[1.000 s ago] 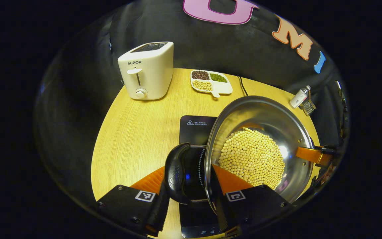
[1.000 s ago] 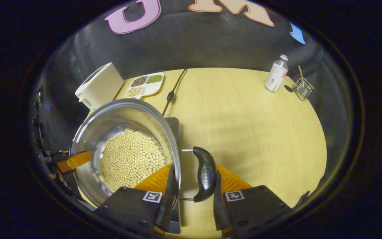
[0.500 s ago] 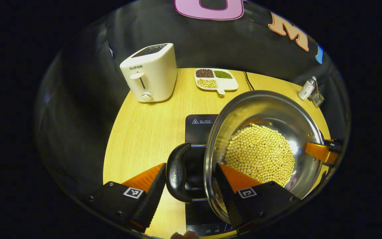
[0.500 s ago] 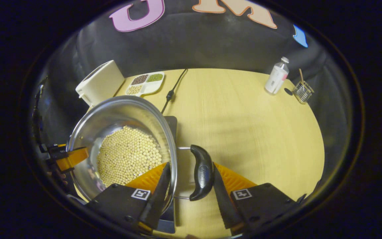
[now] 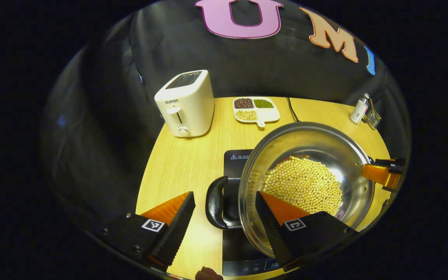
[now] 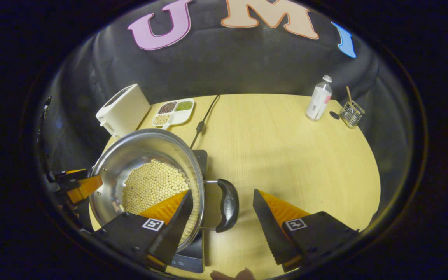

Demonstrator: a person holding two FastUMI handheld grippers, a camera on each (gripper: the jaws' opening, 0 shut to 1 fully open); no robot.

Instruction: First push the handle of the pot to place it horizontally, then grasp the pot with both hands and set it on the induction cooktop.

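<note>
A steel pot (image 5: 309, 142) holding soybeans (image 5: 303, 184) stands over the black induction cooktop (image 5: 235, 159). Its two black side handles lie level. My left gripper (image 5: 224, 229) is open, its fingers either side of the near handle (image 5: 213, 202) and clear of it; one finger reaches over the pot's rim. In the right gripper view, the pot (image 6: 138, 151) rests on the cooktop (image 6: 201, 155). My right gripper (image 6: 220, 229) is open too, straddling the other handle (image 6: 228, 204) without touching it.
A white toaster (image 5: 185, 103) and a divided dish of beans (image 5: 256, 109) stand at the back left. The cooktop's cord (image 6: 204, 116) runs to the back edge. A small bottle (image 6: 318, 99) and a wire holder (image 6: 351, 113) stand at the back right.
Both grippers were shut on the pot's handles; they have opened and drawn back. The pot has come down onto the cooktop.
</note>
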